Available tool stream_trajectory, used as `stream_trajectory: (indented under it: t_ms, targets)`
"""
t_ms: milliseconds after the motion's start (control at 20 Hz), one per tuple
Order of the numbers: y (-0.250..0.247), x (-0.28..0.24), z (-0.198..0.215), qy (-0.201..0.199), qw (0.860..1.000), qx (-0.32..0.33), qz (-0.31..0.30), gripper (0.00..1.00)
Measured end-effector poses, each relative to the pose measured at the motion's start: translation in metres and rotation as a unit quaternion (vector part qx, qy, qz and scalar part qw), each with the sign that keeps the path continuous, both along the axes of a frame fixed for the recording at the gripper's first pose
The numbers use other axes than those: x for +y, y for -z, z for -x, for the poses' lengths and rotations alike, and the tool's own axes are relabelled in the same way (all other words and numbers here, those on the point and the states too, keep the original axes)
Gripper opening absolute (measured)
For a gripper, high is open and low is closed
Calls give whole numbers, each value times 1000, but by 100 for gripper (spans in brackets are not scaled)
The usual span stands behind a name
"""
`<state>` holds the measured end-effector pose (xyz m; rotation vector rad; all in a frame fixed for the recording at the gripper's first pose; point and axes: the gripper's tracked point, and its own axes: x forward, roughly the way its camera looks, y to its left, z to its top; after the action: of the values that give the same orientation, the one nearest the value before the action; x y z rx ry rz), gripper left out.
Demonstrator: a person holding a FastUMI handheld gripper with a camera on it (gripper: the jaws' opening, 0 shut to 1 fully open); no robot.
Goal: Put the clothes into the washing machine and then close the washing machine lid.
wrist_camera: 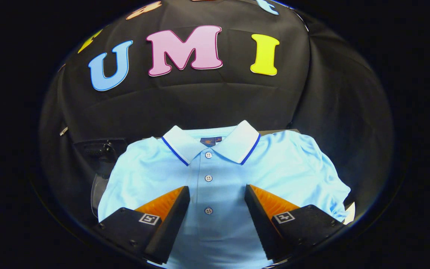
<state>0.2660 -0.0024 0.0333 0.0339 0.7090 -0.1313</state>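
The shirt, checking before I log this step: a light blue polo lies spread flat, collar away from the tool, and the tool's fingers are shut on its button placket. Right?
Not quite. In the gripper view the tool is open: its fingers stand apart over the light blue polo, with the button placket between them, ungripped. The rest holds.

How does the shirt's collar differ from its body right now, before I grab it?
The collar is white with a dark blue edge stripe; the shirt body is plain light blue. The collar lies beyond the open gripper; the body spreads between and under its fingers. Both lie flat.
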Motion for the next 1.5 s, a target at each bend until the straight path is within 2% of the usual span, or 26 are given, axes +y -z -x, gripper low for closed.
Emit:
stream_trajectory:
  t_ms: [100, 150, 300, 400, 500, 550, 650, 850, 950, 1200, 1500]
  targets:
    - [1, -3, 0, 3, 1000, 3, 2, 94]
    - [1, -3, 0, 6, 1000, 0, -1, 78]
    - [1, -7, -1, 21, 1000, -8, 0, 76]
    - [3, -1, -3, 17, 1000, -12, 1, 38]
    - [1, -3, -2, 34, 999, -17, -16, 38]
    - [-2, -4, 0, 29, 999, -21, -11, 37]
    - [0, -4, -5, 24, 999, -24, -11, 9]
    - [-1, -3, -3, 14, 999, -34, 13, 9]
    - [-4, -3, -3, 10, 998, -48, 26, 5]
    - [-19, -2, -2, 27, 994, -99, -22, 5]
    - [-48, -5, 6, 30, 990, -138, -8, 5]
